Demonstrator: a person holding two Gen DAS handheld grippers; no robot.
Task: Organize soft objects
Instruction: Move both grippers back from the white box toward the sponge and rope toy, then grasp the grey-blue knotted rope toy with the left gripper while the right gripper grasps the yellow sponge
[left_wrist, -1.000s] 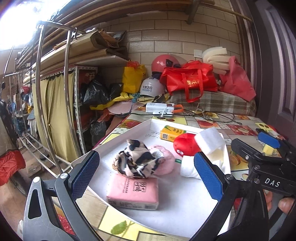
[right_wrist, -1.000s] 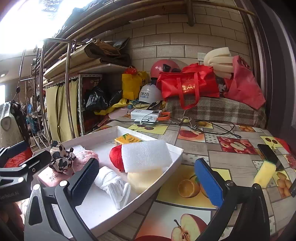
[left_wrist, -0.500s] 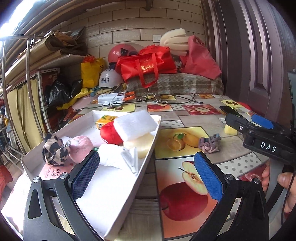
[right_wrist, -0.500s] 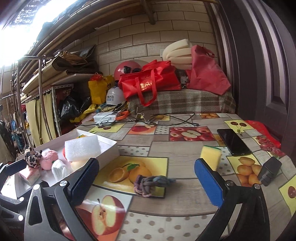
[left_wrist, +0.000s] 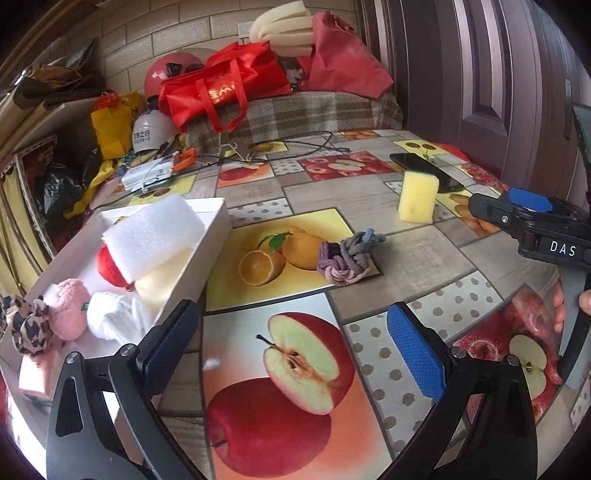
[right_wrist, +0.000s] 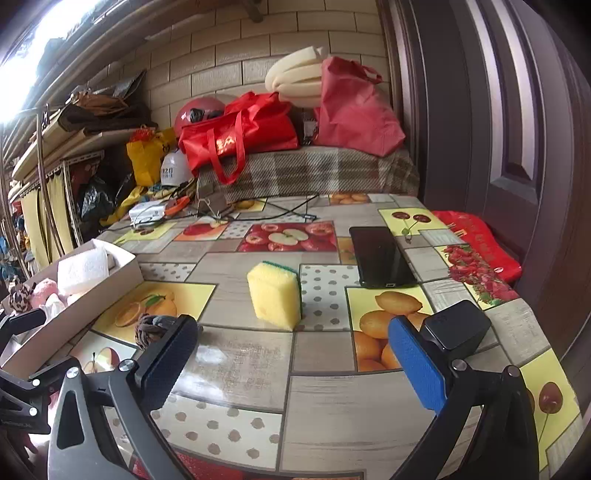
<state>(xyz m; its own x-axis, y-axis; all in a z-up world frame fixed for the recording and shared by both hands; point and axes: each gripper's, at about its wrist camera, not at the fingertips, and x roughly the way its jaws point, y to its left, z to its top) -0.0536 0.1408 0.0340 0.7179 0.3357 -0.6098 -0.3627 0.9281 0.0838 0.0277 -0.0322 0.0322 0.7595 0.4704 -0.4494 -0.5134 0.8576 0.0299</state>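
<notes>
The knotted fabric ring (left_wrist: 345, 261) lay at the centre of the left view, on the fruit-print tablecloth (left_wrist: 424, 258), beyond the left gripper (left_wrist: 293, 341), whose fingers stood apart and empty. The right gripper (right_wrist: 291, 356) was likewise spread, yellow sponge (right_wrist: 275, 293) upright ahead. The white box (left_wrist: 207, 254) held soft things at left.

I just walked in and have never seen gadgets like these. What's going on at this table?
A person is tidying soft things into a white tray using two hand-held grippers. The tray already holds a white foam block, a pink plush and other soft items. A yellow sponge and a knotted fabric tie still lie loose on the fruit-print tablecloth. The left gripper and right gripper are both open, holding nothing.
</notes>
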